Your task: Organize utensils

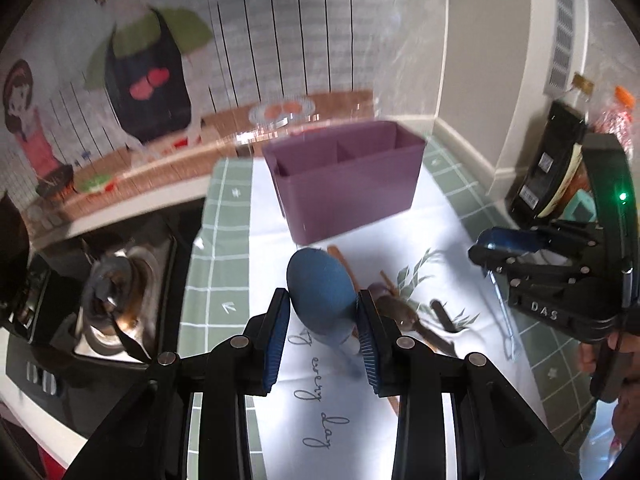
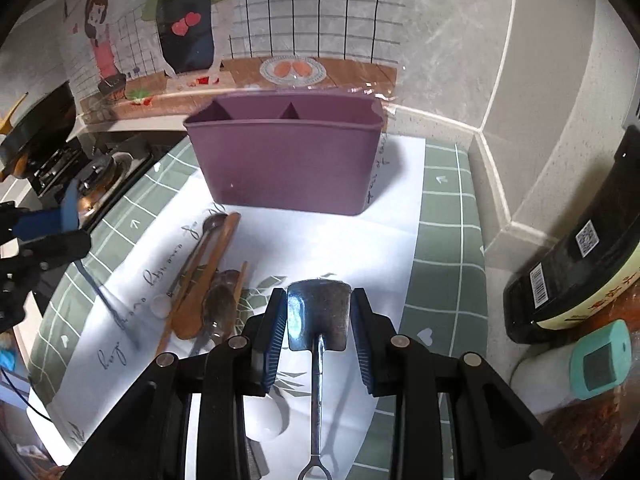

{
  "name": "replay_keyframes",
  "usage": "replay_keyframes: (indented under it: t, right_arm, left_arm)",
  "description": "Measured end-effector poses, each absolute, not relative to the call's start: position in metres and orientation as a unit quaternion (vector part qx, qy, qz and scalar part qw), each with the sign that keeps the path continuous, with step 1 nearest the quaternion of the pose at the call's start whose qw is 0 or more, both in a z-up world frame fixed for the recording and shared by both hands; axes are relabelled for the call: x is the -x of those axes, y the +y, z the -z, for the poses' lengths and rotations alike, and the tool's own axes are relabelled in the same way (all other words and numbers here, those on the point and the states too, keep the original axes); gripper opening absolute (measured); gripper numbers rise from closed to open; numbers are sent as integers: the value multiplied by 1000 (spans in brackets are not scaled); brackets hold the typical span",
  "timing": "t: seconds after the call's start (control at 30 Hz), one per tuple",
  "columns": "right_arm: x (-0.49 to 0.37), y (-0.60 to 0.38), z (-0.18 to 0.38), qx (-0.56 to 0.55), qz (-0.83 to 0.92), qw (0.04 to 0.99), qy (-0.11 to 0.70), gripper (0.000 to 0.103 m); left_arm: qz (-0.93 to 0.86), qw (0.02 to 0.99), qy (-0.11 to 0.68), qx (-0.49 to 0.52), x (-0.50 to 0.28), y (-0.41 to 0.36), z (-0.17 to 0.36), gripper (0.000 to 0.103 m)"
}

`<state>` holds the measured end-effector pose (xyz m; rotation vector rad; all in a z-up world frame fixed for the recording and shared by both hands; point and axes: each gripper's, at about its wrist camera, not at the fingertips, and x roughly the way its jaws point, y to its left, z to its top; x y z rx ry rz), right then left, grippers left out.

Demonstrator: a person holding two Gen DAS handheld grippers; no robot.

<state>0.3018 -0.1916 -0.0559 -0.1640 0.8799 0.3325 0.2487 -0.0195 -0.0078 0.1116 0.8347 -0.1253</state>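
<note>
Left wrist view shows the left gripper (image 1: 323,322) closed on one dark blue spoon (image 1: 320,294), its bowl pinched between the blue pads, lifted in front of one purple organizer (image 1: 346,178). That organizer, the landmark here, stands on a white paper mat (image 1: 280,420) over a green checked cloth (image 1: 216,264) and has three visible compartments, one long at the front and two behind. Right wrist view shows the right gripper (image 2: 319,322) clamped on one metal spatula-shaped spoon (image 2: 319,314), head up between the pads, also in front of the organizer. Loose utensils lie on the mat in front of the organizer and to its left: two wooden spoons (image 2: 206,276), two metal spoons (image 2: 220,302) and one white spoon (image 2: 262,418), overlapping, so the count is unsure. One gas burner (image 1: 110,300) sits left of the organizer. One dark bottle (image 2: 580,268) stands to its right, against the wall.
</note>
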Motion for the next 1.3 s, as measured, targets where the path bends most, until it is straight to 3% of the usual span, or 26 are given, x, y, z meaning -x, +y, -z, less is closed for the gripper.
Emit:
replay_keyframes:
  t: [0.43,0.8,1.0,1.3]
  right_arm:
    - [-276,-199,-35,66,-198,918,337,29]
    - [-292,-195,-159,70,-172,966,178,29]
    - [-343,-176,-156,57,-151,974,157,29]
    - [-422,-151,-91,40,-137,976,164,29]
  left_arm:
    - [108,947,300,-39,-225,-40,-82,34]
    - [126,968,212,-52,-260,-41,-188,34]
    - [111,965,232,-45,-321,-26,-166,34]
    - [121,957,263,14,-404,3,-91,33]
